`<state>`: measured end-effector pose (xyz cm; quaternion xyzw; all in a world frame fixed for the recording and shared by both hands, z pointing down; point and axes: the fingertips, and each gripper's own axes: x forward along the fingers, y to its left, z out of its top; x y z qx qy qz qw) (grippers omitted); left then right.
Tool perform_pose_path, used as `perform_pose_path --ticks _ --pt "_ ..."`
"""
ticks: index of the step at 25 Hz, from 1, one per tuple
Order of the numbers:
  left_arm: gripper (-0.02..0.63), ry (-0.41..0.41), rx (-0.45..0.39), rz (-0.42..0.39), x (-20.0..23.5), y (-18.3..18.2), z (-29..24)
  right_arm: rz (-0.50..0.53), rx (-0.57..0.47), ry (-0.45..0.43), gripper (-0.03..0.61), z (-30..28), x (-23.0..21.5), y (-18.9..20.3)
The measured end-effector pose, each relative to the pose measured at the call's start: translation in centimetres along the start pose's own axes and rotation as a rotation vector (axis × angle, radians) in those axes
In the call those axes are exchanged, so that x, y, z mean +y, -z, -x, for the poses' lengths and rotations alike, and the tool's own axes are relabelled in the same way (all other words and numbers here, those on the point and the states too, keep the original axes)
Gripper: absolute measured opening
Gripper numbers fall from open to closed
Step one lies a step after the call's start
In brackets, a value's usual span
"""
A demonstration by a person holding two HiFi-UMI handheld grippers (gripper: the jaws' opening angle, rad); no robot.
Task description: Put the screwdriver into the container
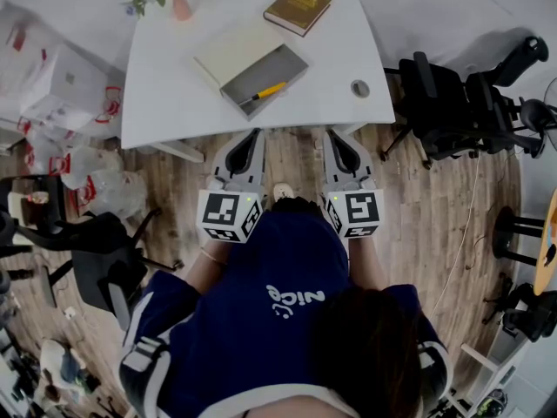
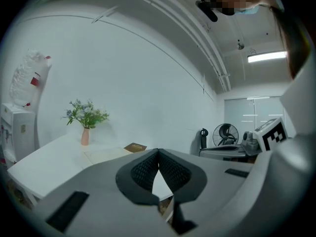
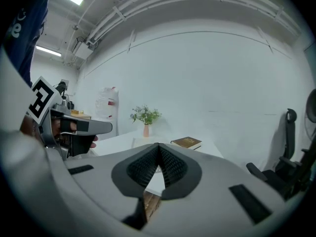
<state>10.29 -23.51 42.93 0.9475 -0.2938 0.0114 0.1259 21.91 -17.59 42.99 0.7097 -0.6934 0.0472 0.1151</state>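
Matt grey container [image 1: 277, 63], wood-plank floor [image 1: 435, 225]

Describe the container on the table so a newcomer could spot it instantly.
In the head view, start from the white table ahead of the person. Near its middle sits the container, an open grey rectangular box lying askew to the table edge. Unlike the pale flat panel beside it and the closed brown book beyond, it has a yellow-handled screwdriver lying in it.
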Motion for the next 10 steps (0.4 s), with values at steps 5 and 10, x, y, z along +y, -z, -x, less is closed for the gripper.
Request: perform_pose_path --ticks 5,10 --pt "0.017 -0.001 0.004 -0.002 -0.09 0.15 -0.15 0.012 0.005 -0.014 0.020 -0.09 0.37 0.32" --pt "0.017 0.001 0.000 -0.007 -0.11 0.12 -0.11 0.013 0.005 -0.012 0.021 -0.16 0.35 0.40"
